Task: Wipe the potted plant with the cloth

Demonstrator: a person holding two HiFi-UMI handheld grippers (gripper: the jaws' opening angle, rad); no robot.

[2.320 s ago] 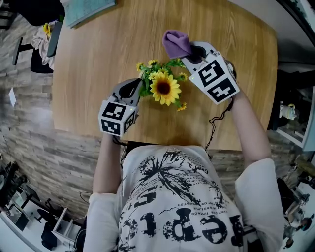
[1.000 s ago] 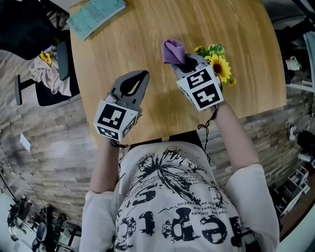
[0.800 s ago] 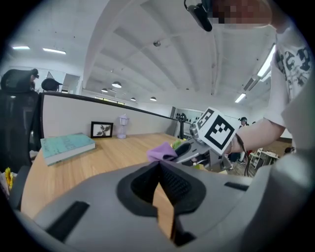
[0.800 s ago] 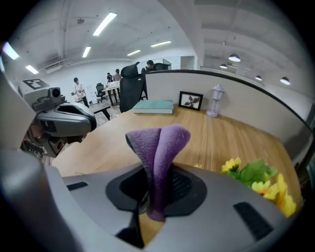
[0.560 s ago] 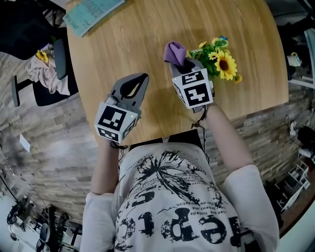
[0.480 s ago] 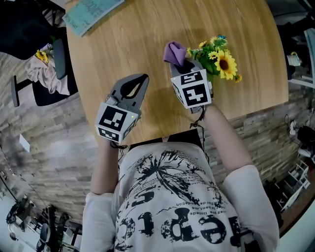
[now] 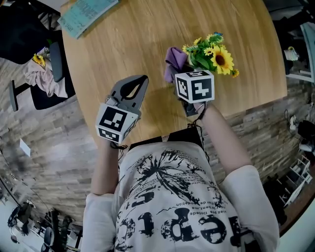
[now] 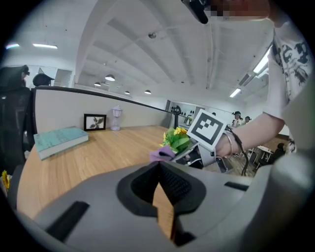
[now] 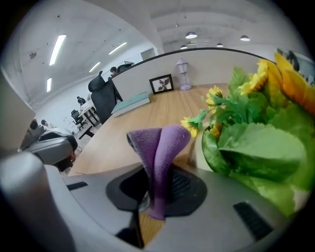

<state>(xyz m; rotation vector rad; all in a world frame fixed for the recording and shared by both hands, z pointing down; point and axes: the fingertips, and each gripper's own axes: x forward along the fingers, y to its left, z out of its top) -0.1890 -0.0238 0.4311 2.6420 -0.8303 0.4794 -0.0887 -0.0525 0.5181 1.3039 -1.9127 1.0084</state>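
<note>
Head view shows one cloth [image 7: 173, 61], one potted plant [image 7: 209, 53], one book [image 7: 84, 13].

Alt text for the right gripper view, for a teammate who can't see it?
The right gripper is shut on a folded purple cloth sticking up between its jaws. Close at right stands the potted plant, green leaves and yellow flowers, on the wooden table.

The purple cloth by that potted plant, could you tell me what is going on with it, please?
A person at a wooden table holds a gripper in each hand. The right gripper is shut on the purple cloth, just beside the leaves of the potted sunflower plant, not visibly touching them. The left gripper is shut and empty, apart from the plant.
</note>
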